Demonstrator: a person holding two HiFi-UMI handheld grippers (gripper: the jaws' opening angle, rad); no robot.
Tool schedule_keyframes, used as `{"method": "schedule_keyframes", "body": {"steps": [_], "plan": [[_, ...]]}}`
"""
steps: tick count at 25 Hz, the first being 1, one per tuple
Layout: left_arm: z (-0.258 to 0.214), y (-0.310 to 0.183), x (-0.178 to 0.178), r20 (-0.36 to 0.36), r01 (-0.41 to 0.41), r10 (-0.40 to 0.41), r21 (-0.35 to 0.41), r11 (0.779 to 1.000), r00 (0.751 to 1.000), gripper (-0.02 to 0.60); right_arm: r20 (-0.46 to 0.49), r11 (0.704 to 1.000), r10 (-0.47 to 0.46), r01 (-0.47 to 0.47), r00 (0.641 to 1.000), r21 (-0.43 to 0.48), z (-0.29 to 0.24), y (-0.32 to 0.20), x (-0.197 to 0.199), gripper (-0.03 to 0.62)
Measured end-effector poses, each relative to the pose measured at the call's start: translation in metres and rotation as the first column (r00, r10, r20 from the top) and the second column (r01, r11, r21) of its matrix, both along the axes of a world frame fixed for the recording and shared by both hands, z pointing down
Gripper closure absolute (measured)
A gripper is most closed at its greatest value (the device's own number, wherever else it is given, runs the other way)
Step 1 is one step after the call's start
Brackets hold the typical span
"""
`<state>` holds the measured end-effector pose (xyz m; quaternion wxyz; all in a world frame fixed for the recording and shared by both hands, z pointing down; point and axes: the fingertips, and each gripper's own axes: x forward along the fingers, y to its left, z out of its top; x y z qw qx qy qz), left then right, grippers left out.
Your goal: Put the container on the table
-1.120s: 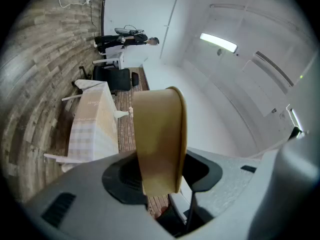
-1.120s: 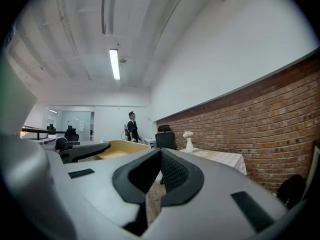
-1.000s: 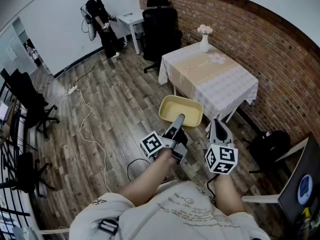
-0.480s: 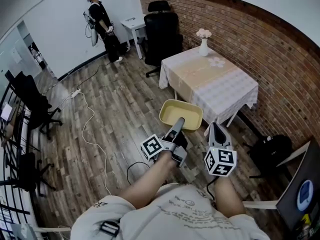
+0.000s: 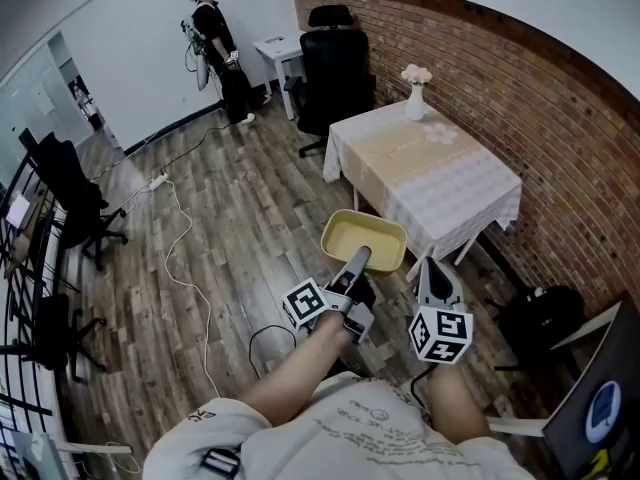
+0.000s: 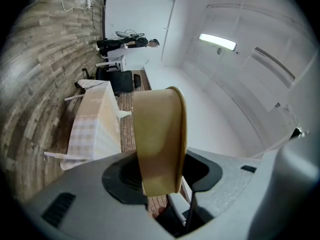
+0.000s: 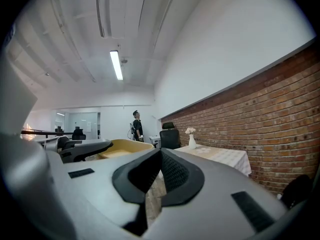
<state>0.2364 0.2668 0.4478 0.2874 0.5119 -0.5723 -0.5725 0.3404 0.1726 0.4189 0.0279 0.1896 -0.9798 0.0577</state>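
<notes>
The left tongs (image 5: 359,258) pinch the edge of the yellow container (image 5: 385,240). They hold it up in the air over the wood floor (image 5: 220,228), just beside the desk (image 5: 440,168). The right tongs (image 5: 432,270) are closed with nothing in them, near the container.

Looks along the left gripper (image 6: 161,176), jaws pressed on the wall of a yellow container (image 6: 157,129) standing edge-on between them. Shows the room turned sideways: wooden floor (image 6: 42,59) at left, lit ceiling lamp (image 6: 217,41) at right. Beyond the container, takes in a table (image 6: 92,126) under a checked cloth, a white vase (image 6: 124,115) on it, a black chair (image 6: 118,80) and a person (image 6: 122,43) standing farther off.
</notes>
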Motion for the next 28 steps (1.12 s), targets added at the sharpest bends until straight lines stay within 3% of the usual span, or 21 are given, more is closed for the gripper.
{"method": "schedule_keyframes", "body": {"steps": [6, 10, 15, 20, 24, 28], "plan": [[0.007, -0.016, -0.029, -0.015, -0.026, 0.026, 0.029, 0.999, 1.0, 0.376, -0.012, 1.0, 0.013, -0.013, 1.0, 0.011, 0.012, -0.011, -0.033, 0.591], [0.015, -0.038, -0.063, -0.008, -0.042, 0.042, 0.012, 0.999, 0.999, 0.376, -0.008, 1.0, 0.026, -0.026, 1.0, 0.005, 0.016, -0.032, -0.068, 0.591], [0.013, -0.063, -0.107, -0.028, -0.064, 0.066, 0.059, 0.996, 0.997, 0.376, -0.013, 1.0, 0.03, -0.03, 0.999, -0.002, 0.023, -0.053, -0.117, 0.591], [0.023, -0.091, -0.158, -0.048, -0.082, 0.085, 0.053, 0.995, 0.995, 0.376, -0.032, 0.999, 0.05, -0.051, 0.998, -0.015, 0.034, -0.08, -0.165, 0.591], [0.038, -0.116, -0.204, -0.03, -0.097, 0.097, -0.007, 0.995, 0.995, 0.376, -0.03, 0.996, 0.075, -0.076, 0.997, -0.038, 0.038, -0.106, -0.206, 0.591], [0.032, -0.141, -0.246, -0.034, -0.123, 0.123, 0.004, 0.992, 0.992, 0.376, -0.023, 0.995, 0.089, -0.09, 0.996, -0.036, 0.03, -0.126, -0.25, 0.591]]}}
